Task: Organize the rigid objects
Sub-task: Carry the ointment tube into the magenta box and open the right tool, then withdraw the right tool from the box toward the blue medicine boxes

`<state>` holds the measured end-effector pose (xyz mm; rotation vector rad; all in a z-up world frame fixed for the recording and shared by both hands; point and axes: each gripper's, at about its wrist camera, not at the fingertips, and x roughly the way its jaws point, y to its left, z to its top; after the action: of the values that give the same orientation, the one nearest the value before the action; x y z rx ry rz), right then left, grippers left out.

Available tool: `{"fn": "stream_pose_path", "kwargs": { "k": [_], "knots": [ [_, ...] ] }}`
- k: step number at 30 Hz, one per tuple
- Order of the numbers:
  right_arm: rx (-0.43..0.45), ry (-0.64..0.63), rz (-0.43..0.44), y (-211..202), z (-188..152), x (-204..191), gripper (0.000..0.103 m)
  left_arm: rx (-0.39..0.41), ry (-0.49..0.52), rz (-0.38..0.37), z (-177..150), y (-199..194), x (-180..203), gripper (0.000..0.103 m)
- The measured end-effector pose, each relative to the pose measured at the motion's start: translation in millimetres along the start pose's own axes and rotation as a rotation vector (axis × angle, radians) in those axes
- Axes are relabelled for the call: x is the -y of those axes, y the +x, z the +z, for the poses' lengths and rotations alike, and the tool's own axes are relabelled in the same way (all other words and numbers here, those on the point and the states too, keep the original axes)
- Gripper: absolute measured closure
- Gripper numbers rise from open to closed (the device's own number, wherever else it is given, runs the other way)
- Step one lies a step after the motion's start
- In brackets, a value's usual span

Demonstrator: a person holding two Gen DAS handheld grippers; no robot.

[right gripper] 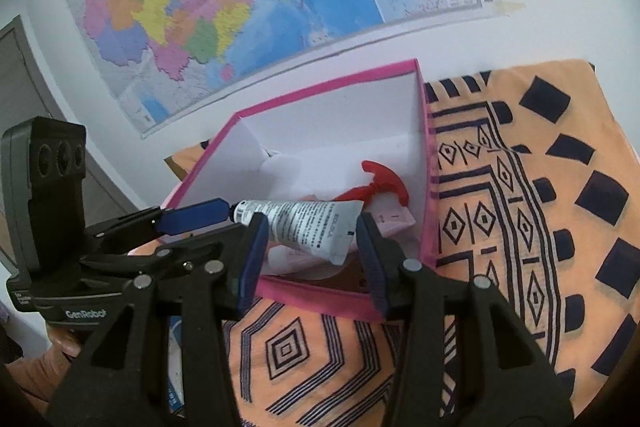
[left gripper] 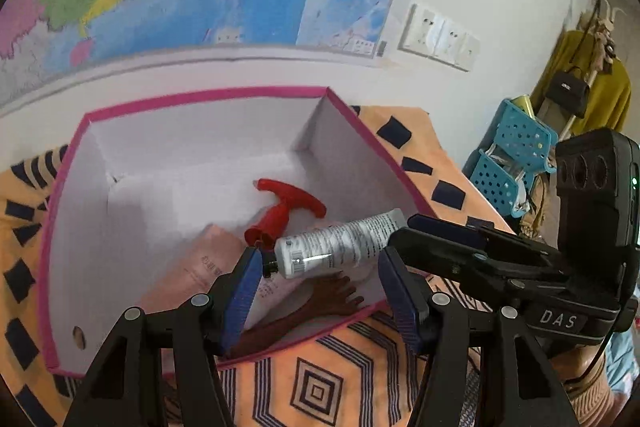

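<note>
A small white tube with a black cap hangs over the pink-rimmed box, carried between both grippers. My left gripper stands partly closed, its left pad against the cap end. My right gripper is also partly closed, with the crimped tail against its right pad. Each gripper shows in the other's view, meeting the tube's ends. Inside the box lie a red T-shaped handle, a pale pink tube and a brown hand-shaped scratcher.
The box sits on an orange cloth with dark blue patterns, against a white wall with a map. Blue perforated baskets stand past the table's right edge. A person's hand holds the left gripper.
</note>
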<state>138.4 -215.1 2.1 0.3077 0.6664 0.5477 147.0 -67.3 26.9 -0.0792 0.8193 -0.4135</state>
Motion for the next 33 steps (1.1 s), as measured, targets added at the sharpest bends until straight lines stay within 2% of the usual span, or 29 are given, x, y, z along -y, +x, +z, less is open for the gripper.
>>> {"fn": "stream_pose_path", "kwargs": {
  "k": [6,10,14,18,22,27,33],
  "knots": [
    [0.01,-0.01,-0.012,1,-2,-2,0.054,0.029,-0.033,0.045,-5,-11,-12,0.042],
    [0.027,-0.027,0.013,-12,-8,-8,0.054,0.111,-0.009,0.054,-18,-50,-19,0.039],
    [0.039,-0.073,0.068,-32,-21,-20,0.054,0.146,-0.004,0.05,-38,-84,-30,0.035],
    [0.006,-0.107,0.135,-40,-40,-32,0.054,0.132,-0.044,0.051,-69,-101,-47,0.035],
    [-0.07,-0.122,0.198,-34,-65,-45,0.054,0.086,-0.095,0.078,-99,-103,-67,0.035],
    [-0.176,-0.127,0.241,-13,-91,-57,0.054,0.017,-0.185,0.137,-128,-98,-95,0.035],
    [-0.27,-0.105,0.305,11,-112,-71,0.054,-0.04,-0.227,0.182,-154,-96,-114,0.035]
  ]
}}
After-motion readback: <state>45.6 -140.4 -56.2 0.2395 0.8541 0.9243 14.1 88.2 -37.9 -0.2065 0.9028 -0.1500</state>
